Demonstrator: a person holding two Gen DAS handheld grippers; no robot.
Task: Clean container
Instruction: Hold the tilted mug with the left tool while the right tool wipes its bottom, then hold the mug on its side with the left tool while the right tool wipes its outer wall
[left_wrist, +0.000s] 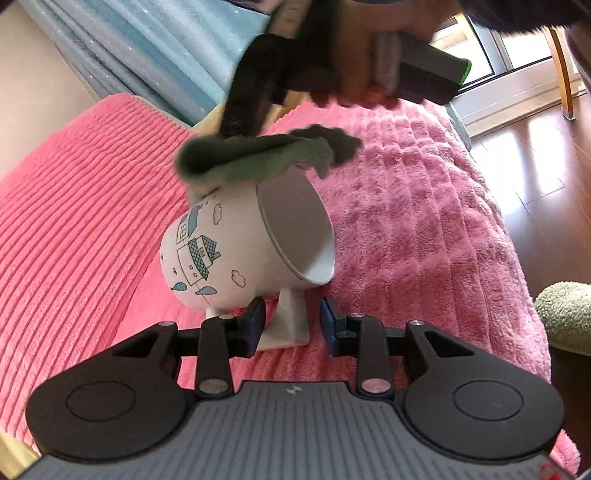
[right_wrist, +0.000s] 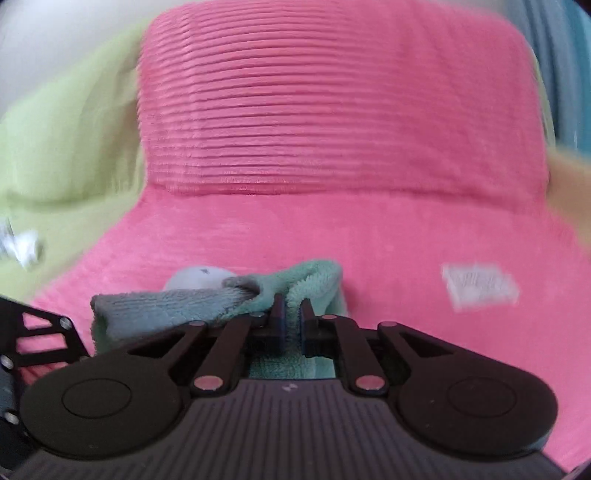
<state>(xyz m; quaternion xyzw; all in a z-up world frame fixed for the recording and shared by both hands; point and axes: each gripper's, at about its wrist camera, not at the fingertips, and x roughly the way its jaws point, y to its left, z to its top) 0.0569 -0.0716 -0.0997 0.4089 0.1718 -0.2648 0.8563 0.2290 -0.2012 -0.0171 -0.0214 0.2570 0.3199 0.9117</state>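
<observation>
Left wrist view: the left gripper (left_wrist: 291, 321) stands part open, its jaws straddling the handle (left_wrist: 286, 325) of the tilted white mug (left_wrist: 236, 247); whether they grip is unclear. A green cloth (left_wrist: 258, 155) drapes over the mug's far side.

Right wrist view: the right gripper (right_wrist: 291, 321) pinches that cloth (right_wrist: 207, 306), the mug (right_wrist: 195, 277) just beyond and left; open pink blanket (right_wrist: 369, 236) ahead.

Pink plush blanket (left_wrist: 424, 206) covers the bed, blue curtains (left_wrist: 140, 48) behind, sunlight streaming through the window (left_wrist: 517, 40) onto glossy wooden floor (left_wrist: 532, 166), lime-green bedding (right_wrist: 70, 147) alongside.
</observation>
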